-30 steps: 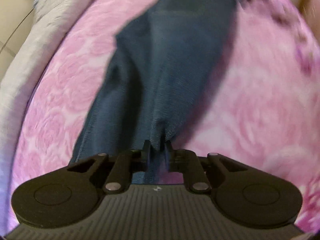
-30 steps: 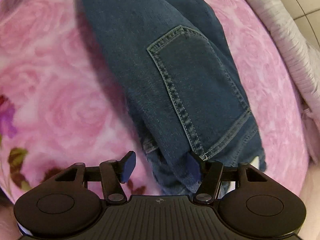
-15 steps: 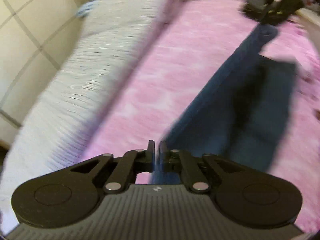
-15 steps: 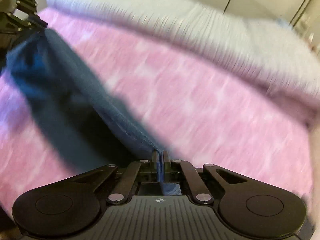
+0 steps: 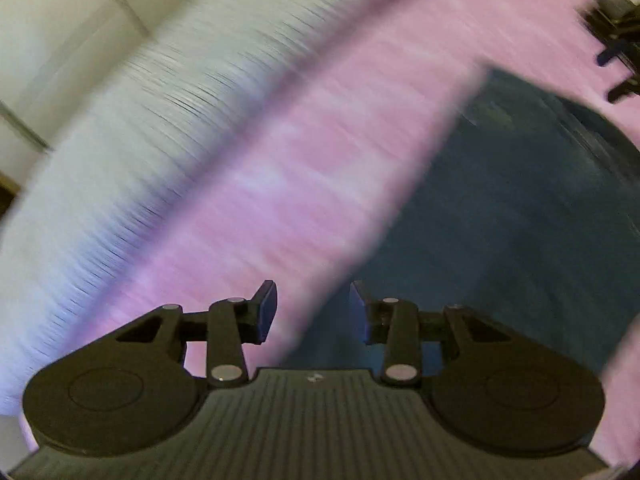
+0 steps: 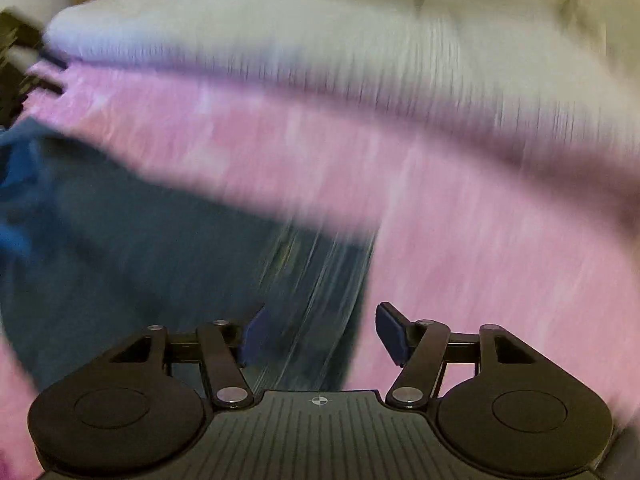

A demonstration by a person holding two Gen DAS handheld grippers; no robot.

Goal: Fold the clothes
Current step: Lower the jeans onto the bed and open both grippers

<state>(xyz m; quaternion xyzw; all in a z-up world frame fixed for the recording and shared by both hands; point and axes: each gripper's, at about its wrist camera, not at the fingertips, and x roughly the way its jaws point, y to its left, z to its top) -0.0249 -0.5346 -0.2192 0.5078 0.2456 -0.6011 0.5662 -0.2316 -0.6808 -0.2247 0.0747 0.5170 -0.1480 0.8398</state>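
Left wrist view: the left gripper (image 5: 312,312) is spread, nothing held between its two fingers. One pair of jeans (image 5: 500,248) is seen lying on the pink bedspread (image 5: 280,184), beside one white blanket (image 5: 132,152). The right gripper (image 6: 320,336) is likewise spread over the jeans (image 6: 140,256), empty.
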